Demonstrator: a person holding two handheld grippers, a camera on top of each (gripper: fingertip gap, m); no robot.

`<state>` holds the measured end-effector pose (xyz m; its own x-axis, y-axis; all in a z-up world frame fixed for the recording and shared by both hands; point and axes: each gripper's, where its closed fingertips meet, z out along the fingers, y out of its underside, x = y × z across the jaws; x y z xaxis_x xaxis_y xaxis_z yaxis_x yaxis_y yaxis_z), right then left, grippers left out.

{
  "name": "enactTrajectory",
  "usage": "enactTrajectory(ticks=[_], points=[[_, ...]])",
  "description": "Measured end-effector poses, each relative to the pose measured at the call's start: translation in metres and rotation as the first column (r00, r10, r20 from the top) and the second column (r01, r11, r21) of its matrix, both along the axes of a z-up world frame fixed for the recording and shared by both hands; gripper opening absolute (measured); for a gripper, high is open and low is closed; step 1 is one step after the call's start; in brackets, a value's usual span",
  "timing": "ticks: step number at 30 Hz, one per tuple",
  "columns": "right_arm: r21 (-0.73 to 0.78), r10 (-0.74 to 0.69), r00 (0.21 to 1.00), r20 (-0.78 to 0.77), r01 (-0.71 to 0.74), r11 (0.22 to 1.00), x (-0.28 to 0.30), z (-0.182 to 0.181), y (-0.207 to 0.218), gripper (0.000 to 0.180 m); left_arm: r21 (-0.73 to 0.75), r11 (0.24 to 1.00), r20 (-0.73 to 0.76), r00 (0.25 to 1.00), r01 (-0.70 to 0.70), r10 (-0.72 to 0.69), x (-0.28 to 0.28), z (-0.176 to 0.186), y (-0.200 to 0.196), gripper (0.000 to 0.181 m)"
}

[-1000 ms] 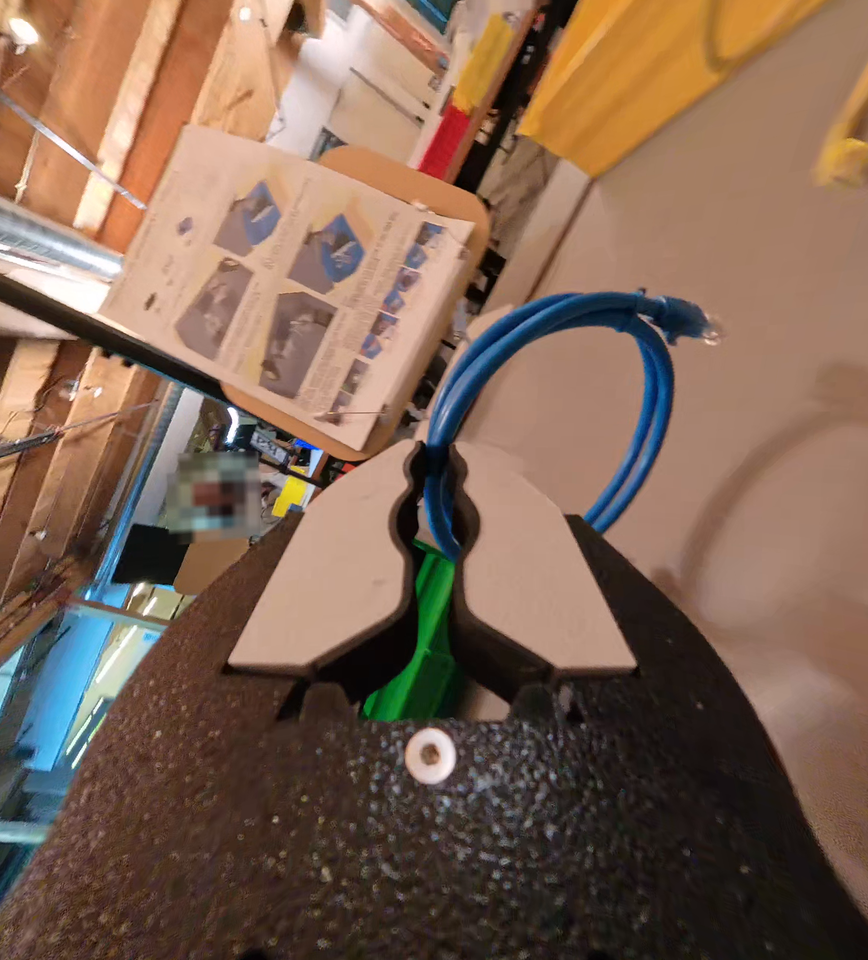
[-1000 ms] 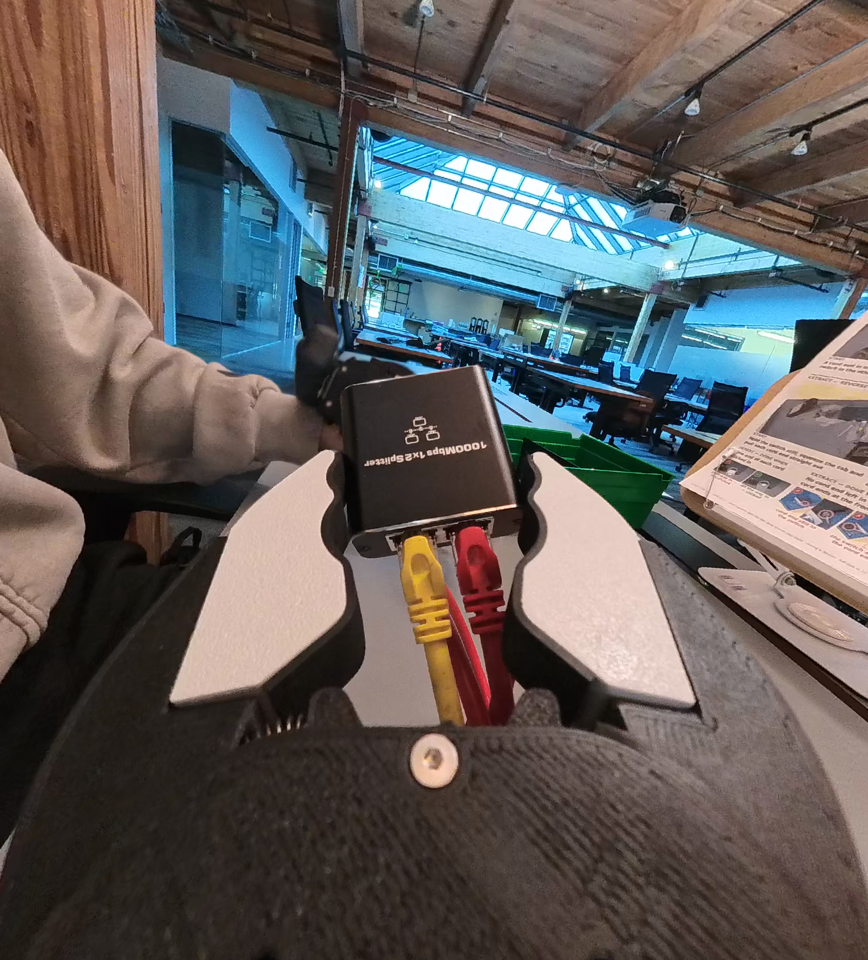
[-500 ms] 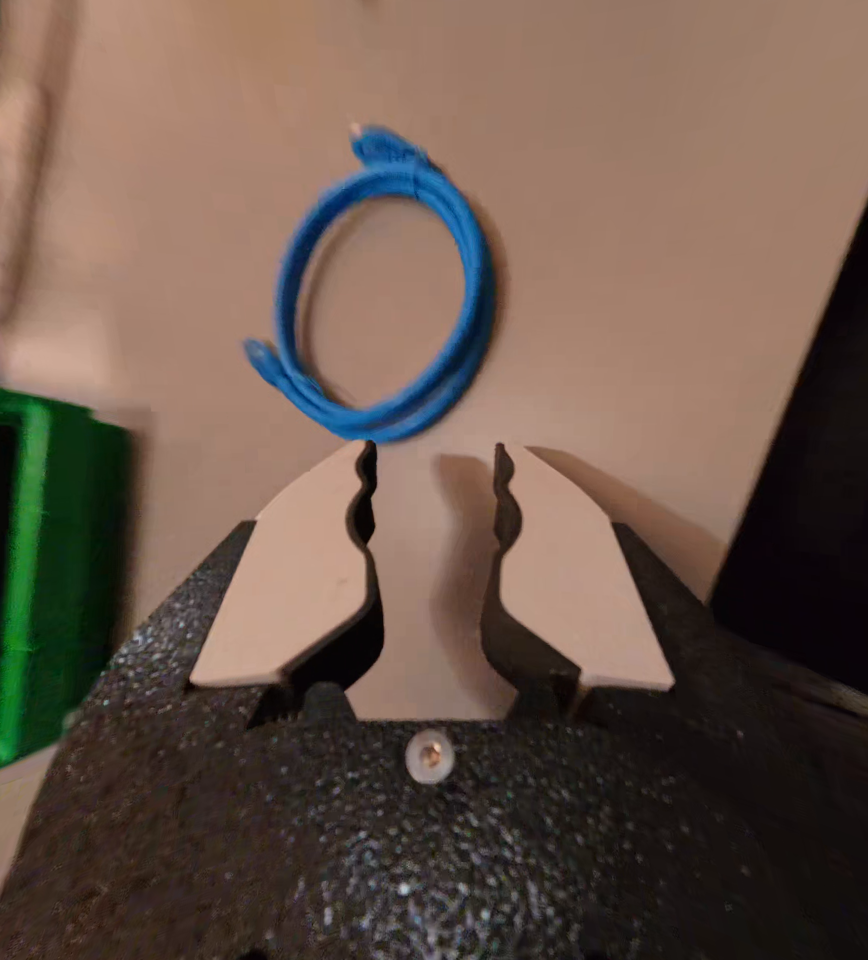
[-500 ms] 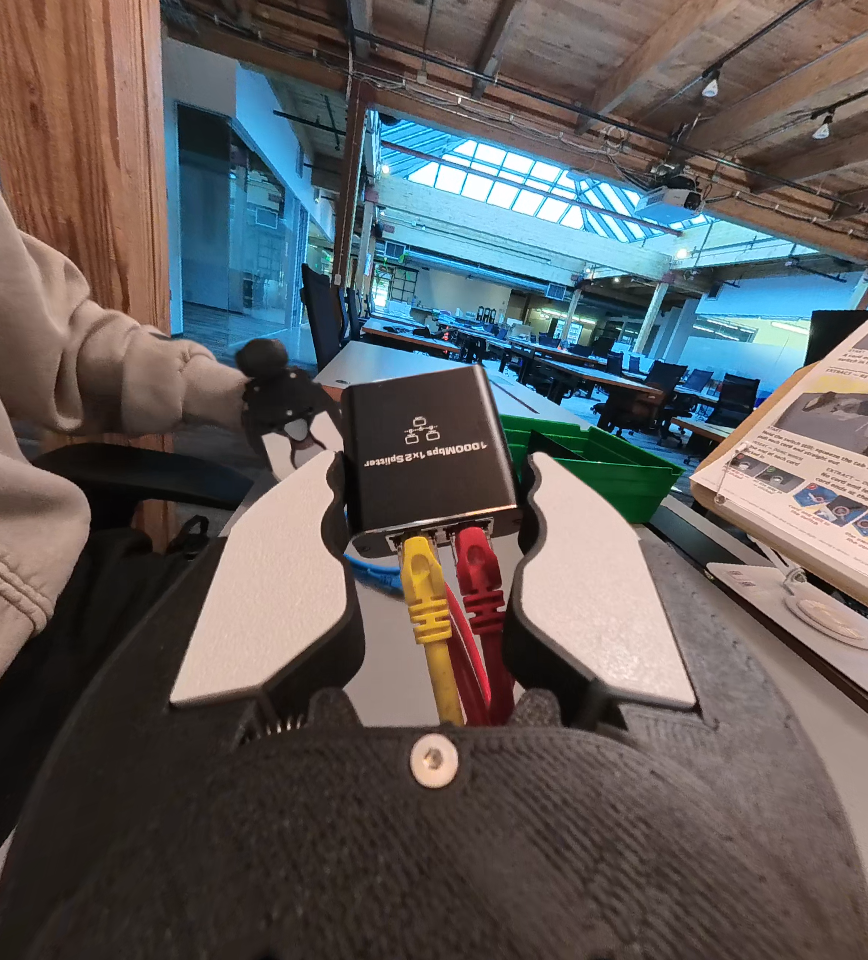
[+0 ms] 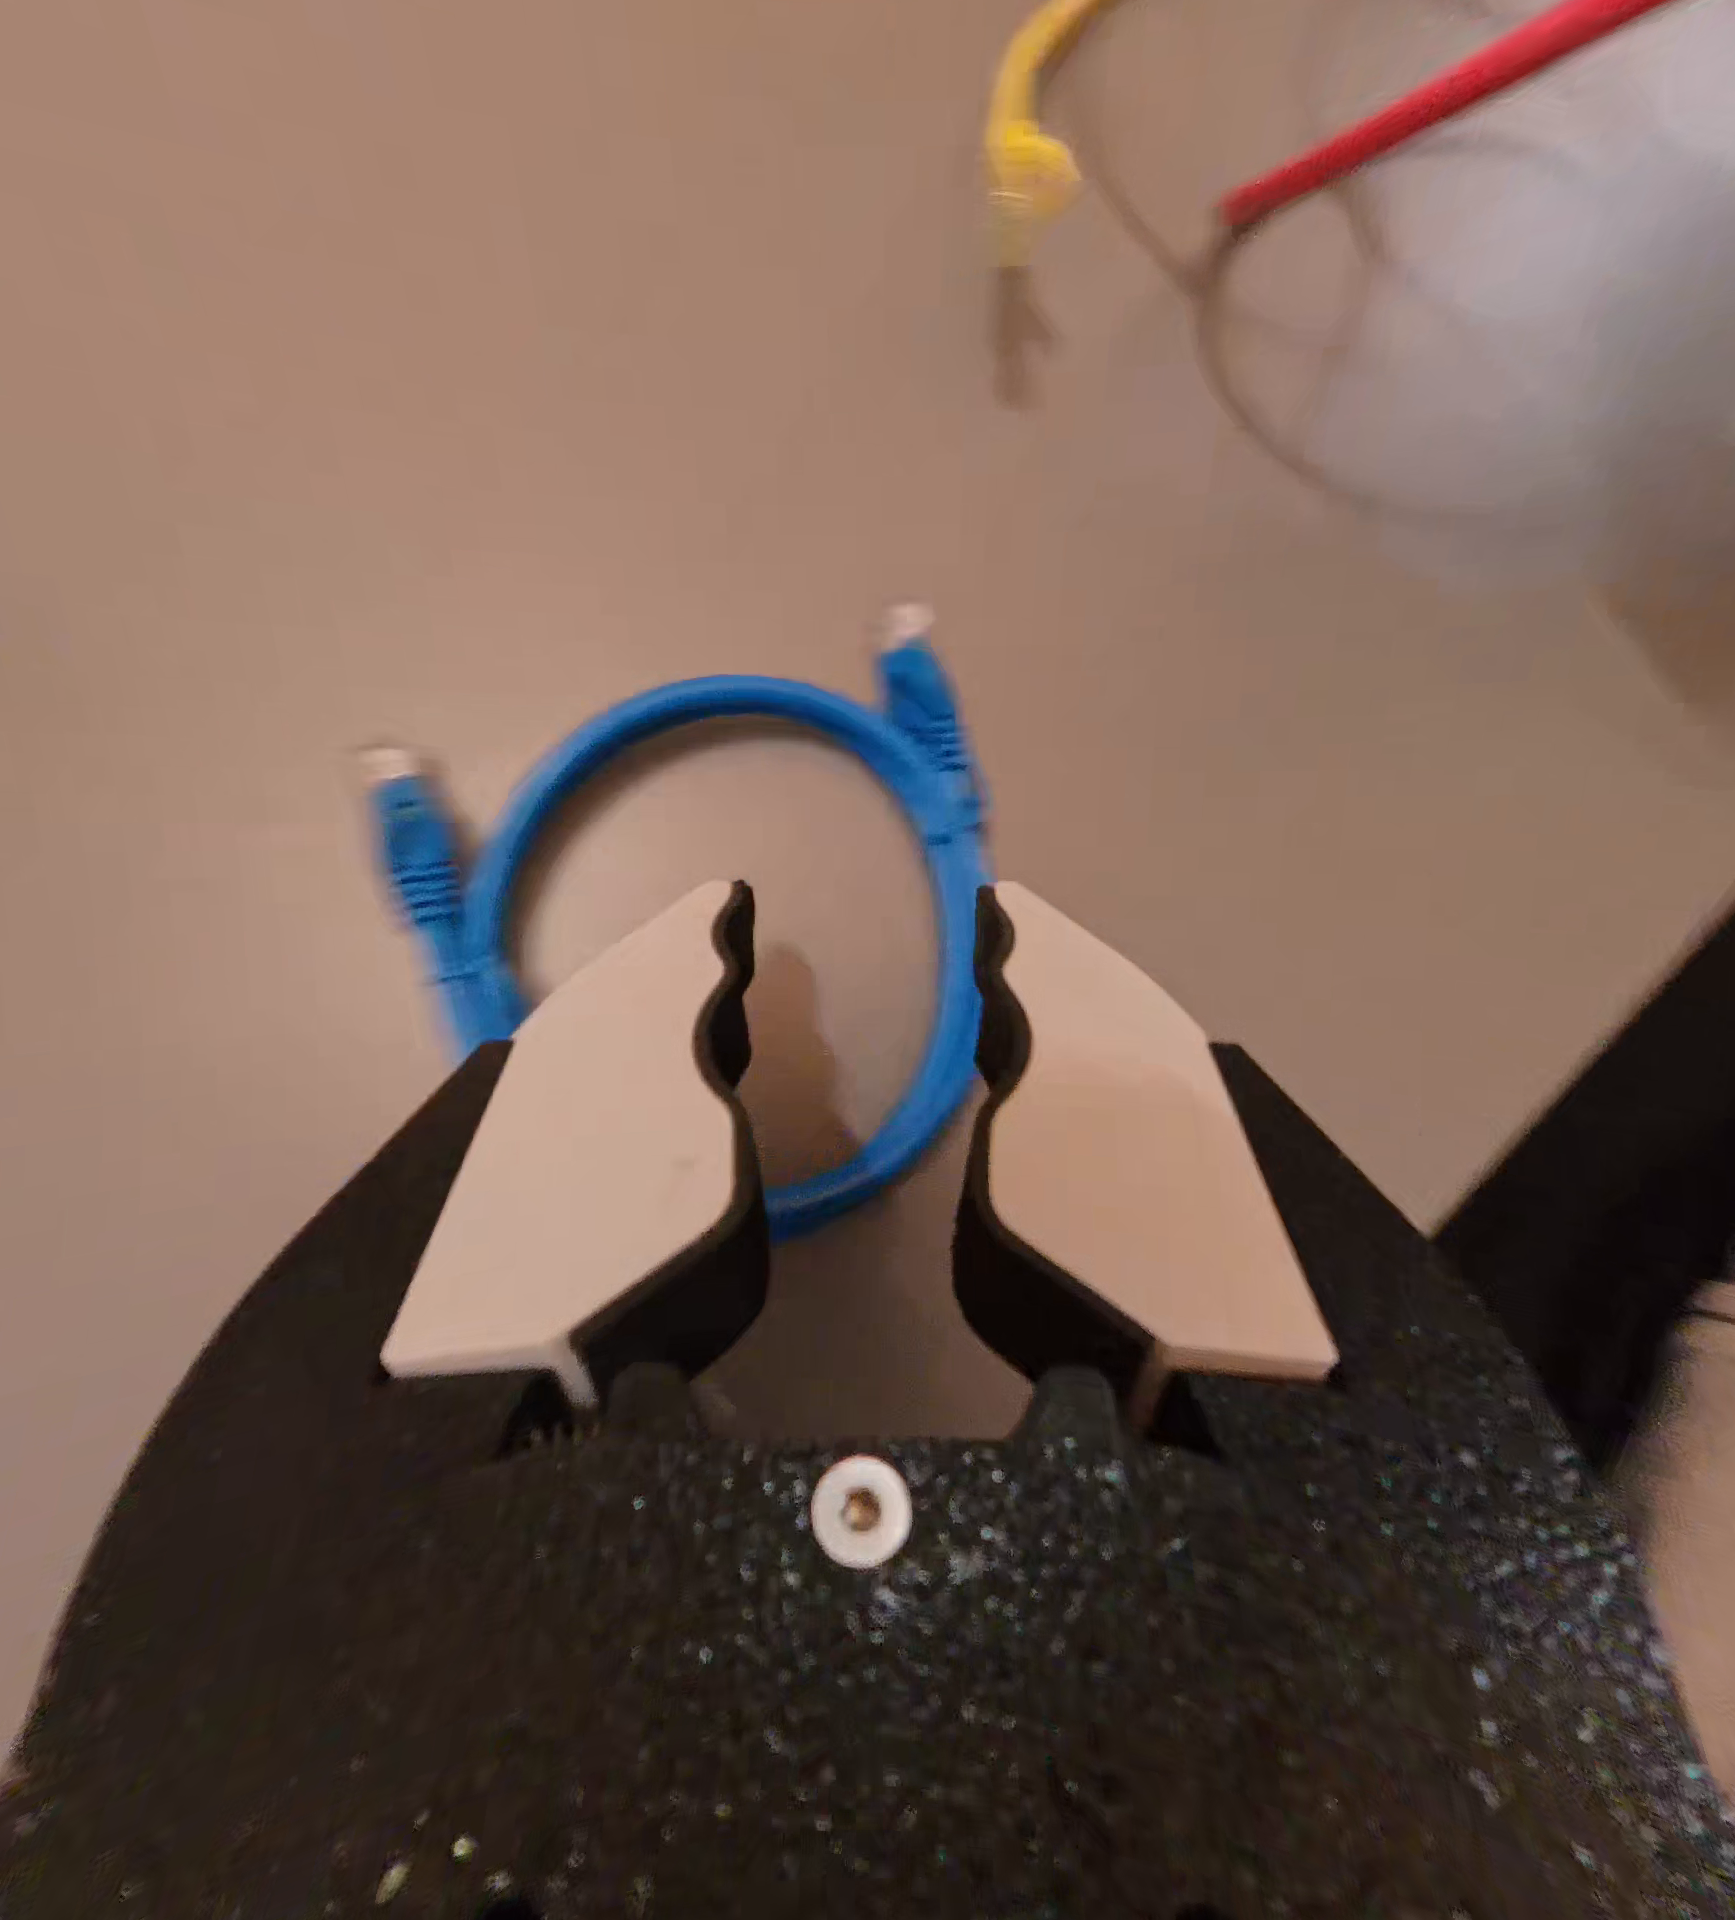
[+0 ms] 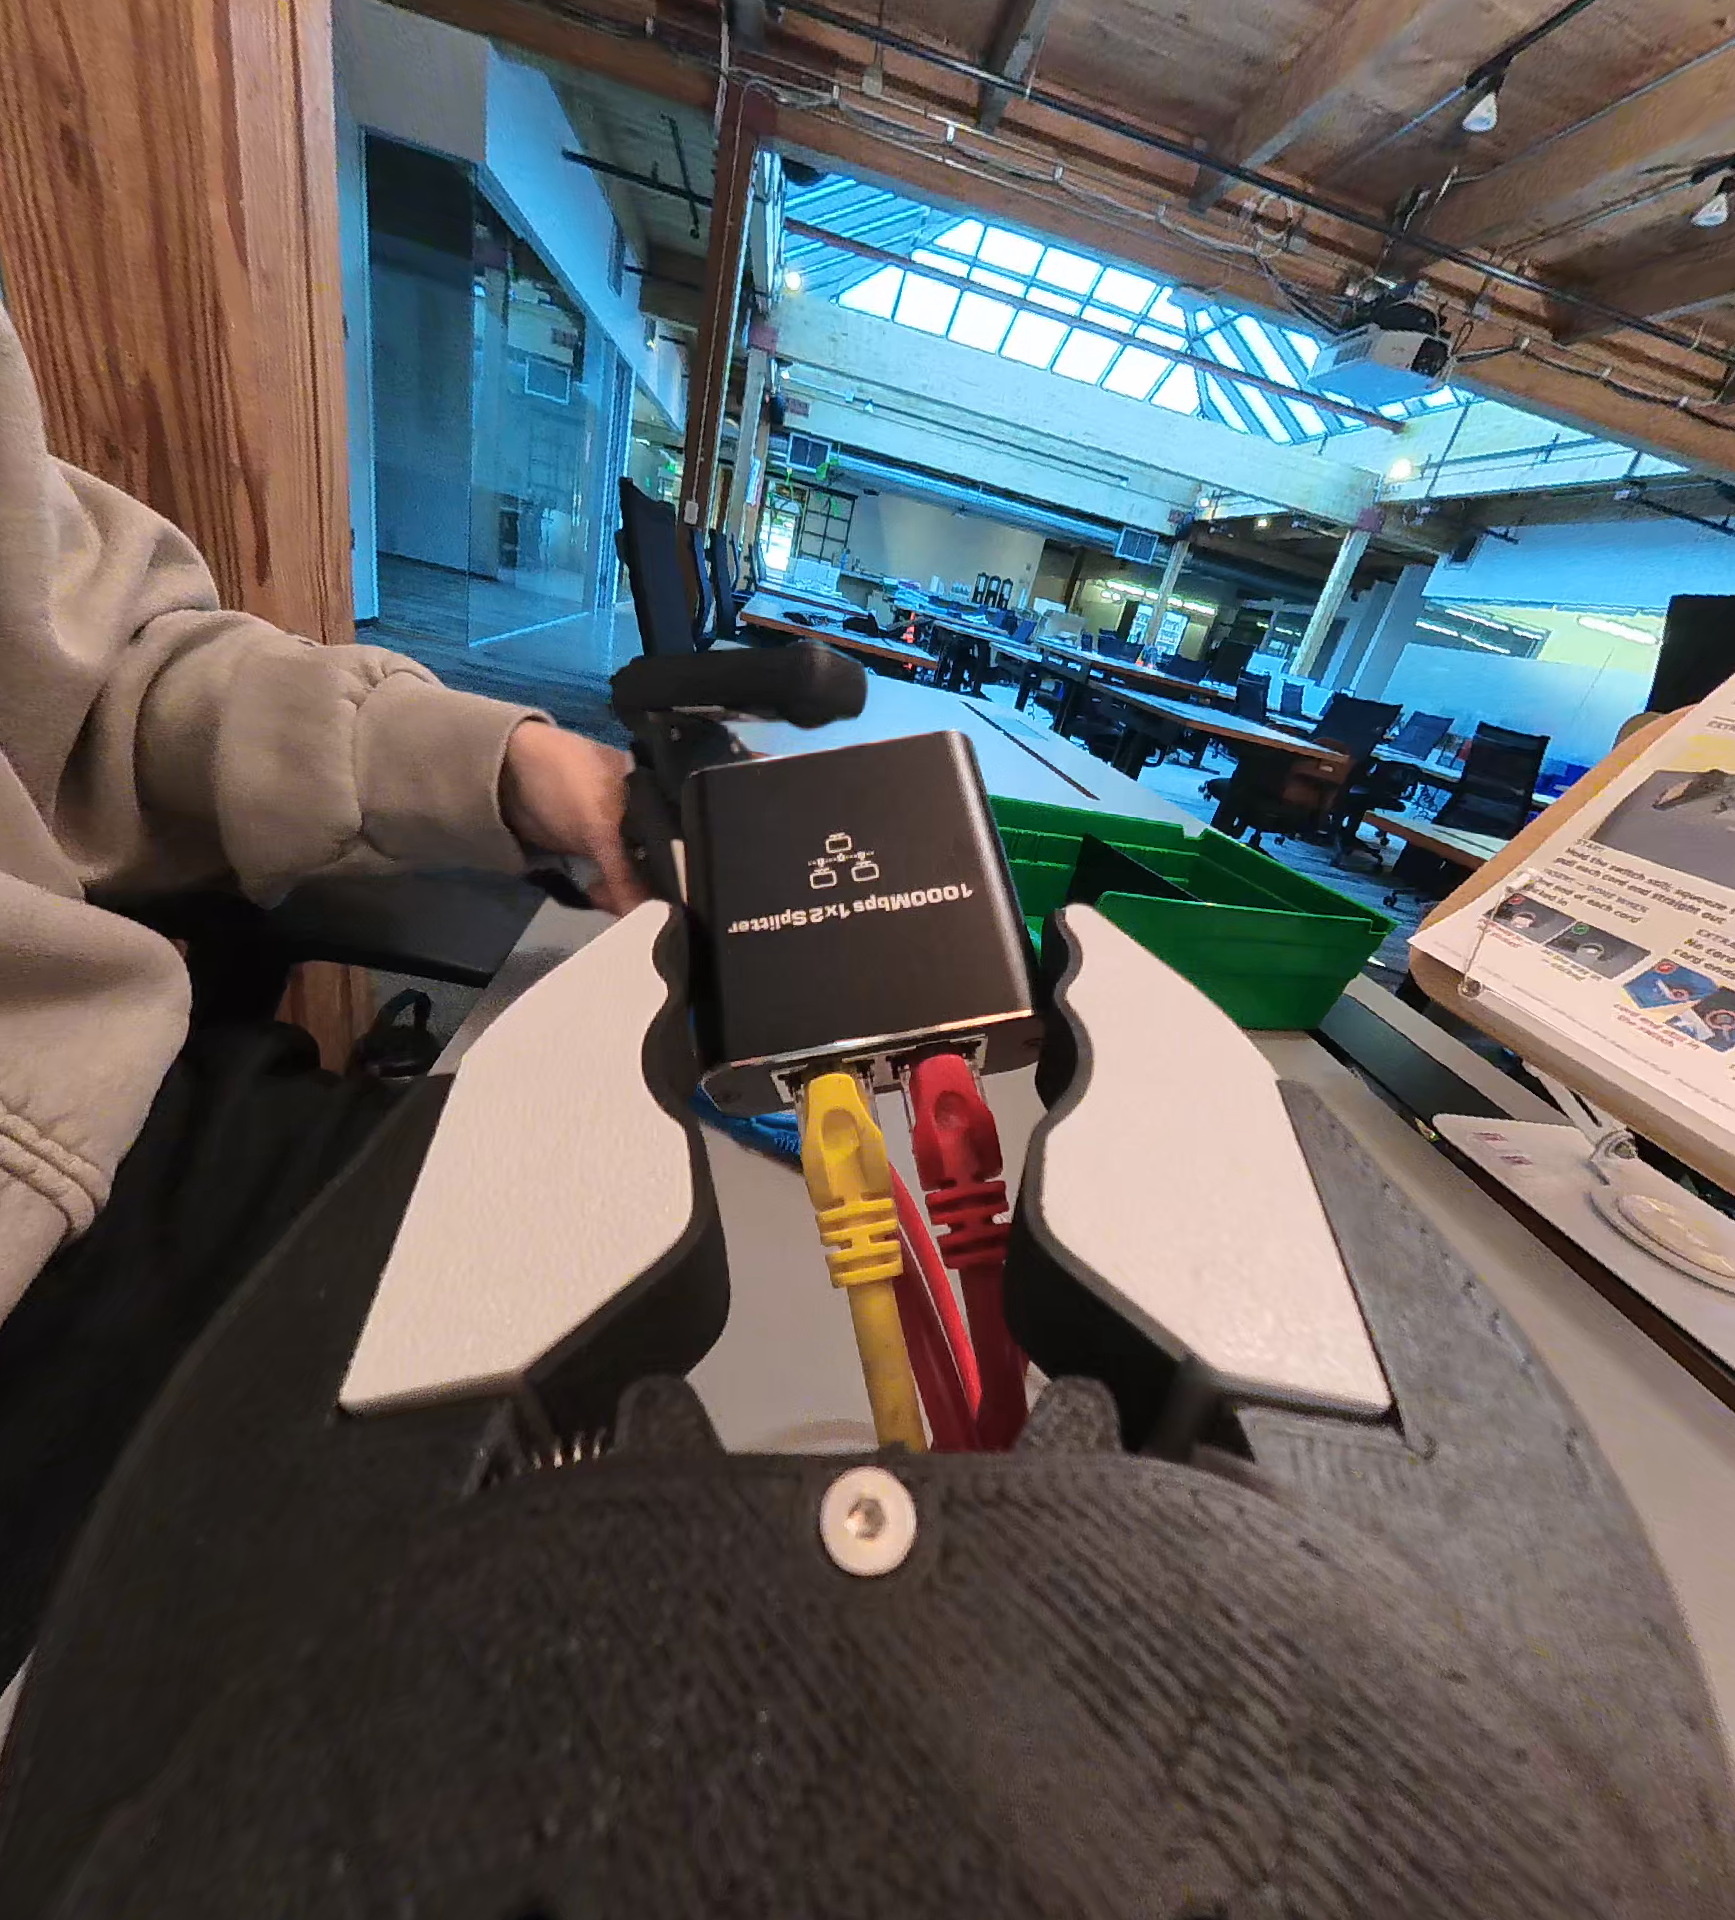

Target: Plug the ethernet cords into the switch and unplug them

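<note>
Right gripper: the black right gripper with pale grey finger plates (image 6: 858, 940) is clenched on the black metal box-shaped switch (image 6: 852, 904), one finger plate against each long side.
Switch: held clear of the table and tilted, its port face turned toward the camera at 6 o'clock and its far end pointing to 12 o'clock.
Plugged cords: the yellow ethernet cord (image 6: 858, 1226) sits in the left port and the red ethernet cord (image 6: 967, 1174) in the right port; both run down between the fingers toward 6 o'clock.
Left gripper: the black speckled left gripper with beige finger plates (image 5: 863, 904) is released, its jaws apart with nothing between them, hanging above the beige tabletop (image 5: 271, 416).
Blue cord: the coiled blue ethernet cord (image 5: 717, 701) lies flat on the tabletop under the fingertips; one plug points to 12 o'clock just beyond the right fingertip, the other lies at 10 o'clock from the left fingertip.
Farther on the tabletop: a free yellow plug end sits at 1 o'clock in the left wrist view, blurred, with a red length of cord beside it at 2 o'clock.
Person: a grey sleeve (image 6: 167, 727) reaches in from 9 o'clock in the right wrist view.
Behind the switch: a green plastic bin (image 6: 1227, 925) stands at 2 o'clock.
Stand: a printed instruction sheet on a brown board (image 6: 1673, 894) leans at 3 o'clock.
</note>
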<state>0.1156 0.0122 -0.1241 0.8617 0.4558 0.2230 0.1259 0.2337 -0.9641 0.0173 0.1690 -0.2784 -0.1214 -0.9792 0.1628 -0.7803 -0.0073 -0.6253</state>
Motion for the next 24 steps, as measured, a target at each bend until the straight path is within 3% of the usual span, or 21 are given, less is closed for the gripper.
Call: enactTrajectory(ticks=[5,10,15,19,21,24], points=[[0.023,0.011,1.0,-0.029,-0.01,1.0,0.004,0.003,-0.002,0.065,0.16,0.961,-0.028,0.972,-0.225,0.233,-0.006,0.003,0.074,0.038],[0.016,0.012,1.0,-0.029,-0.012,1.0,0.004,0.0,-0.001,0.065,0.307,0.939,-0.102,0.976,-0.153,0.192,-0.008,-0.009,0.093,0.035],[0.02,0.008,0.999,-0.034,-0.008,1.0,0.007,0.001,-0.004,0.065,0.166,0.976,-0.138,0.976,-0.144,0.167,-0.004,-0.016,0.077,0.032],[0.019,0.008,0.999,-0.042,-0.008,1.0,0.007,0.0,-0.002,0.065,0.271,0.955,-0.226,0.957,-0.119,0.183,-0.005,-0.032,0.082,0.024],[0.015,0.002,0.999,-0.038,-0.001,1.0,0.008,-0.001,-0.001,0.065,0.31,0.946,-0.195,0.968,-0.091,0.157,0.001,-0.032,0.08,0.014],[0.02,-0.014,0.999,-0.029,0.015,1.0,0.009,0.0,0.0,0.065,0.362,0.932,-0.185,0.979,-0.009,0.081,0.007,-0.032,0.081,0.013]])
